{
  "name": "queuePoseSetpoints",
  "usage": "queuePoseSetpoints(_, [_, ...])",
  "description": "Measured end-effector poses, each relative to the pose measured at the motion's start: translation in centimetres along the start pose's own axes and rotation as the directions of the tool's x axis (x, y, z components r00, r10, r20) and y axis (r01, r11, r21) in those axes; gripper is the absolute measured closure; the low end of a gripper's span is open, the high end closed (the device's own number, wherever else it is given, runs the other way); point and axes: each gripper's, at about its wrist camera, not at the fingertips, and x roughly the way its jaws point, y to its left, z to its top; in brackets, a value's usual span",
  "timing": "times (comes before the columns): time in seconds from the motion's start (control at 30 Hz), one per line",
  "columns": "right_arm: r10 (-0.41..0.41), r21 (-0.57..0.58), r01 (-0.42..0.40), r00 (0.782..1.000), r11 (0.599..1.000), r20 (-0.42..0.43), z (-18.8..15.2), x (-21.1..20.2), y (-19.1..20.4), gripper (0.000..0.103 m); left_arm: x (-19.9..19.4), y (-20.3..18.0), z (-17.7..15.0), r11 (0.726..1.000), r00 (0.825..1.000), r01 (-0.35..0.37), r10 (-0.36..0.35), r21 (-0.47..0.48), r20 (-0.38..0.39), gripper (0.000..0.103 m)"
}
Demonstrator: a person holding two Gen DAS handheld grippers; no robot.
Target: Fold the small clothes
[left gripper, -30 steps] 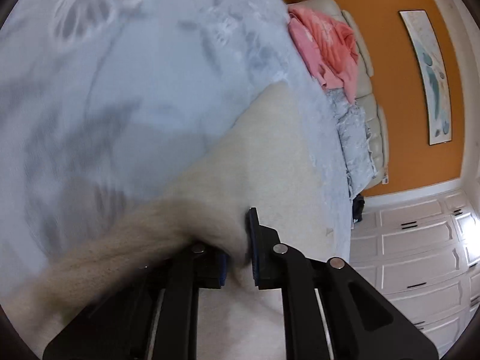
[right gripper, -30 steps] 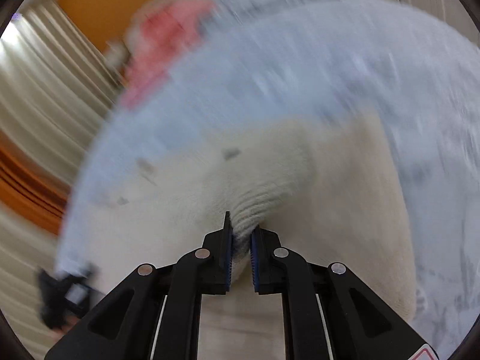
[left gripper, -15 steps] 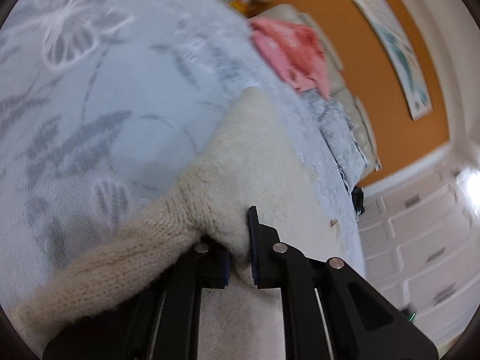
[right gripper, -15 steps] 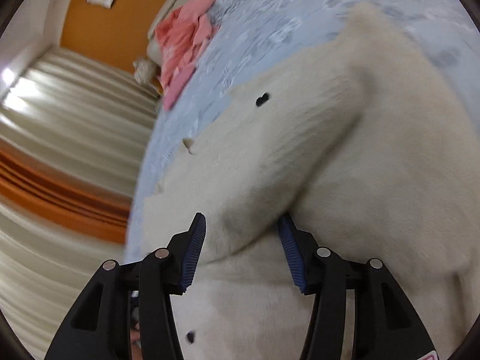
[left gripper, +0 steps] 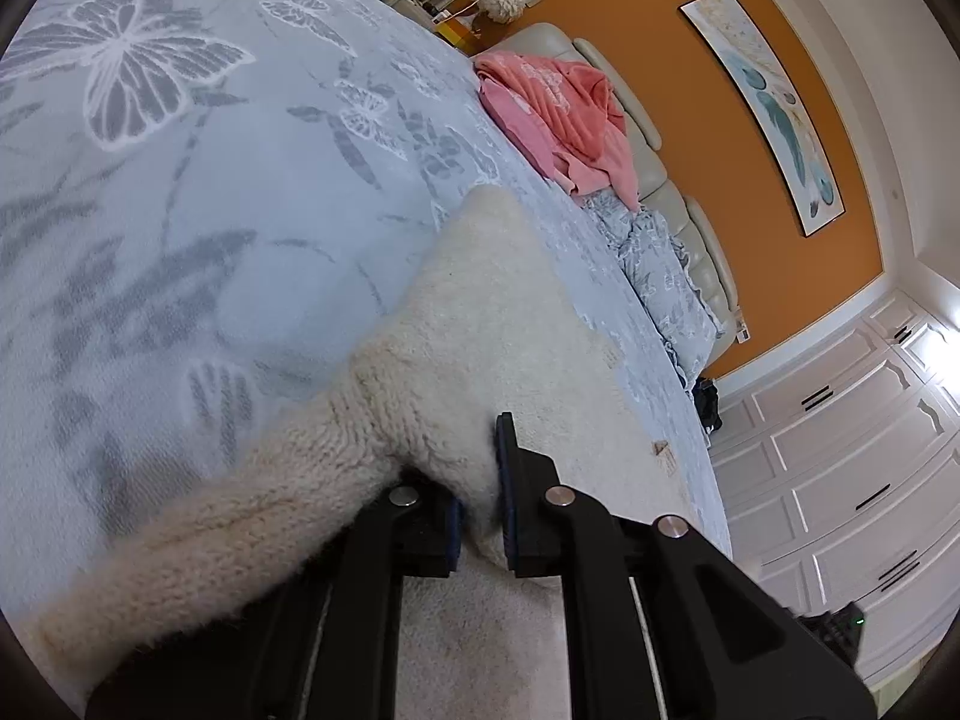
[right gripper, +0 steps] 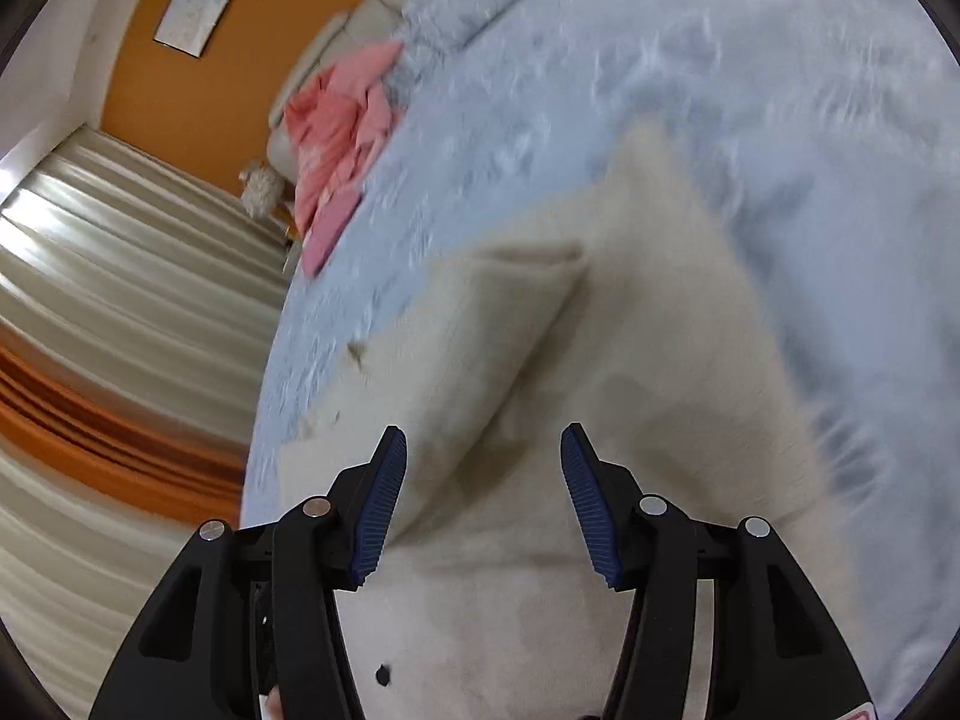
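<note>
Left wrist view: the left gripper (left gripper: 480, 504) has its fingers clamped on the cream sweater (left gripper: 480, 324), pinning the fold to the bed (left gripper: 180, 240). Right wrist view: the right gripper (right gripper: 483, 498) has just been opening (sleeve (right gripper: 480, 324) laid down, nothing pinched), fingers apart above the sweater.

Cream fuzzy knit sweater (left gripper: 480, 324) flat on the blue butterfly-print bedspread (left gripper: 180, 180), one part folded over.
</note>
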Motion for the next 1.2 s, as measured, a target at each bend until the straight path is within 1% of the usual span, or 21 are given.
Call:
queuePoseSetpoints(0.17, [-0.032,-0.009,0.032,0.999,0.999,-0.003,1.1,4.1,2.3,0.045,0.0,0.2,0.0,1.0,1.0,0.008,-0.008,0.002,0.003,0.093])
queuePoseSetpoints(0.23, [-0.029,0.018,0.029,1.0,0.999,0.007,1.9,4.4,2.3,0.093,0.0,0.1,0.0,1.0,1.0,0.013,-0.013,0.001,0.004,0.093])
queuePoseSetpoints(0.27, [-0.021,0.032,0.02,1.0,0.999,0.016,2.4,3.8,2.1,0.101,-0.1,0.1,-0.1,1.0,1.0,0.017,-0.017,0.001,0.005,0.093])
queuePoseSetpoints(0.33, [-0.025,-0.015,0.027,0.994,1.0,0.106,2.5,-0.1,1.6,0.102,-0.1,0.3,-0.2,1.0,1.0,0.021,-0.021,0.001,0.007,0.093])
queuePoseSetpoints(0.4, [-0.104,-0.049,0.114,0.978,0.992,0.181,3.0,-2.6,0.5,0.103,-0.2,0.3,-0.2,1.0,1.0,0.028,-0.028,0.001,0.01,0.093])
queuePoseSetpoints(0.43, [-0.164,-0.038,0.173,0.971,0.984,0.172,2.9,-3.0,-0.9,0.103,-0.3,0.3,-0.3,1.0,0.999,0.031,-0.031,0.001,0.013,0.093])
queuePoseSetpoints(0.47, [-0.249,-0.006,0.251,0.962,0.968,0.114,2.9,-2.7,-3.5,0.103,-0.4,0.3,-0.3,0.999,0.999,0.036,-0.036,-0.001,0.014,0.093])
queuePoseSetpoints(0.5, [-0.288,0.021,0.287,0.954,0.958,0.084,2.8,-2.7,-4.9,0.103,-0.4,0.4,-0.3,0.999,0.999,0.039,-0.039,-0.003,0.014,0.093])
queuePoseSetpoints(0.57, [-0.284,0.034,0.282,0.952,0.959,0.109,2.0,-4.7,-5.3,0.101,-0.6,0.4,-0.3,0.999,0.999,0.046,-0.046,-0.006,0.015,0.093])
queuePoseSetpoints(0.6, [-0.282,0.015,0.283,0.951,0.959,0.126,1.6,-5.4,-4.4,0.091,-0.6,0.4,-0.3,0.999,0.999,0.049,-0.049,-0.007,0.015,0.093])
queuePoseSetpoints(0.63, [-0.271,-0.006,0.275,0.953,0.961,0.136,1.2,-6.0,-3.4,0.087,-0.6,0.4,-0.3,0.999,0.999,0.049,-0.049,-0.008,0.016,0.093])
queuePoseSetpoints(0.7, [-0.214,-0.073,0.221,0.973,0.973,0.091,0.4,-5.5,-1.1,0.049,-0.7,0.5,-0.3,0.999,0.998,0.053,-0.053,-0.009,0.016,0.093])
queuePoseSetpoints(0.73, [-0.213,-0.109,0.218,0.975,0.97,0.061,0.0,-4.6,-0.3,0.047,-0.7,0.5,-0.3,0.998,0.998,0.056,-0.056,-0.011,0.016,0.093])
queuePoseSetpoints(0.8, [-0.22,-0.155,0.217,0.975,0.964,-0.003,-0.8,-2.2,0.6,0.047,-0.9,0.7,-0.3,0.997,0.997,0.071,-0.071,-0.018,0.015,0.093])
queuePoseSetpoints(0.87, [-0.228,-0.131,0.22,0.972,0.967,-0.051,-1.0,0.5,0.5,0.047,-1.4,1.2,-0.1,0.993,0.993,0.113,-0.113,-0.042,0.02,0.093])
queuePoseSetpoints(0.93, [-0.228,-0.107,0.223,0.973,0.969,-0.037,-0.5,1.6,0.6,0.051,-2.3,1.9,0.0,0.982,0.984,0.173,-0.168,-0.08,0.057,0.093])
queuePoseSetpoints(1.0, [-0.147,-0.054,0.146,0.989,0.988,-0.007,0.5,1.6,0.8,0.095,-3.8,2.7,0.0,0.976,0.977,0.188,-0.174,-0.109,0.125,0.094])
queuePoseSetpoints(1.03, [-0.105,-0.027,0.106,0.994,0.994,0.01,1.2,1.6,1.2,0.096,-4.3,3.1,0.0,0.973,0.973,0.196,-0.178,-0.121,0.144,0.095])
queuePoseSetpoints(1.1, [-0.092,-0.067,0.098,0.992,0.993,0.085,2.1,0.4,2.3,0.096,-4.7,3.2,-0.1,0.972,0.97,0.204,-0.184,-0.119,0.156,0.095])
queuePoseSetpoints(1.13, [-0.114,-0.085,0.121,0.989,0.989,0.092,1.6,-0.3,2.2,0.096,-4.7,3.2,-0.1,0.973,0.971,0.199,-0.18,-0.116,0.156,0.095])
queuePoseSetpoints(1.2, [-0.206,-0.07,0.208,0.978,0.976,0.036,1.0,0.5,-0.3,0.096,-4.9,3.3,-0.2,0.971,0.969,0.208,-0.189,-0.117,0.159,0.094])
